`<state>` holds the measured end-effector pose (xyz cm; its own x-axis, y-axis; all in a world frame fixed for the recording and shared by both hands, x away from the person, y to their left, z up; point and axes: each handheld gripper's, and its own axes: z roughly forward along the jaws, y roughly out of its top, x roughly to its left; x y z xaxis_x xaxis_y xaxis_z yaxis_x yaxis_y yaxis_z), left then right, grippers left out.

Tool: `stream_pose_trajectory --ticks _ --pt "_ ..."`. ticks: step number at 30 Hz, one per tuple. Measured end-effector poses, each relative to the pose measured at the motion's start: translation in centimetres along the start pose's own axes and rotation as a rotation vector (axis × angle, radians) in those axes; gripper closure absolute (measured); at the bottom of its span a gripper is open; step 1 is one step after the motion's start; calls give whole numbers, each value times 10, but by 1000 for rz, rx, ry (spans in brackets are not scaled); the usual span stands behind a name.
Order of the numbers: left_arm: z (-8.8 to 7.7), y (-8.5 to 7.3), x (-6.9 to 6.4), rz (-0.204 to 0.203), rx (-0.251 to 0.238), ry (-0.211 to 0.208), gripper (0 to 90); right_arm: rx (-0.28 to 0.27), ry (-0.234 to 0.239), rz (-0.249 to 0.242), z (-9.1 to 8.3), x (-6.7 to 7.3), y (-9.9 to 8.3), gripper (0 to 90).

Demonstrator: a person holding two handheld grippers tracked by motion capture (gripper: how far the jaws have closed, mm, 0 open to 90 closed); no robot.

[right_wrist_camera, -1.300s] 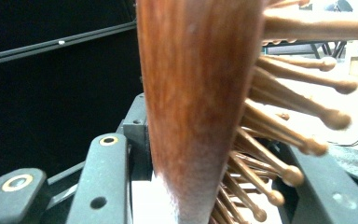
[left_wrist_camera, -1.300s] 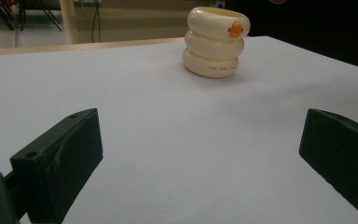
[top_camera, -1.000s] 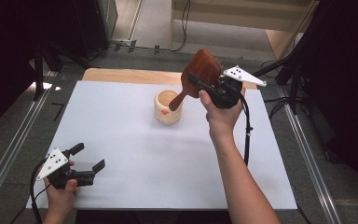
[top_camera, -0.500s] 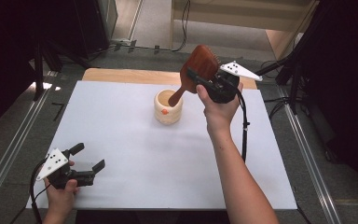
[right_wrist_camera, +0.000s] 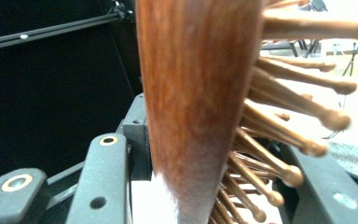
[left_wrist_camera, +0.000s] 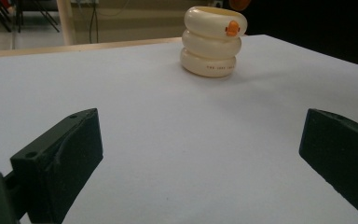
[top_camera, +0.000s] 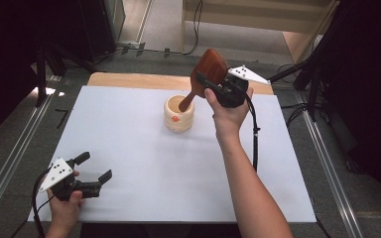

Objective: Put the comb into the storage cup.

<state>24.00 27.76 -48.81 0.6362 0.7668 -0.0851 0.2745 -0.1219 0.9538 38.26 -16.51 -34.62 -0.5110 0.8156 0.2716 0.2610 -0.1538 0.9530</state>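
I see my right hand-held gripper raised above the far side of the table, its jaws pinching the head of a wooden hairbrush. The brush handle points down, with its tip at the mouth of the cream ringed cup, which stands on the white sheet. My left hand-held gripper rests at the near left corner, jaws spread and holding nothing.

reddish-brown wooden hairbrush with peg bristles, held tilted up in the air, handle tip dipping into a chunky cream ringed cup with an orange dot, upright mid tabletop
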Motion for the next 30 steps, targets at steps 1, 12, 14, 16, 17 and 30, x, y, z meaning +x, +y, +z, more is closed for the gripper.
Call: stream_pose_trajectory --ticks 1,12,14,16,17,30 --pt "0 0 0 0 0 0 0 0 0 10 2 -1 -1 522" --pt "0 0 0 0 2 -4 0 22 -27 4 18 -4 -13 520" --pt "0 0 0 -1 1 -3 0 29 -30 -1 21 -4 -15 520" --pt "0 0 0 0 1 -4 0 35 -33 -11 23 -4 -17 520" --pt "1 0 0 0 0 -5 0 38 -34 -15 24 -4 -18 520" --pt "1 0 0 -2 -1 -3 0 66 -49 1 37 -8 -38 519"
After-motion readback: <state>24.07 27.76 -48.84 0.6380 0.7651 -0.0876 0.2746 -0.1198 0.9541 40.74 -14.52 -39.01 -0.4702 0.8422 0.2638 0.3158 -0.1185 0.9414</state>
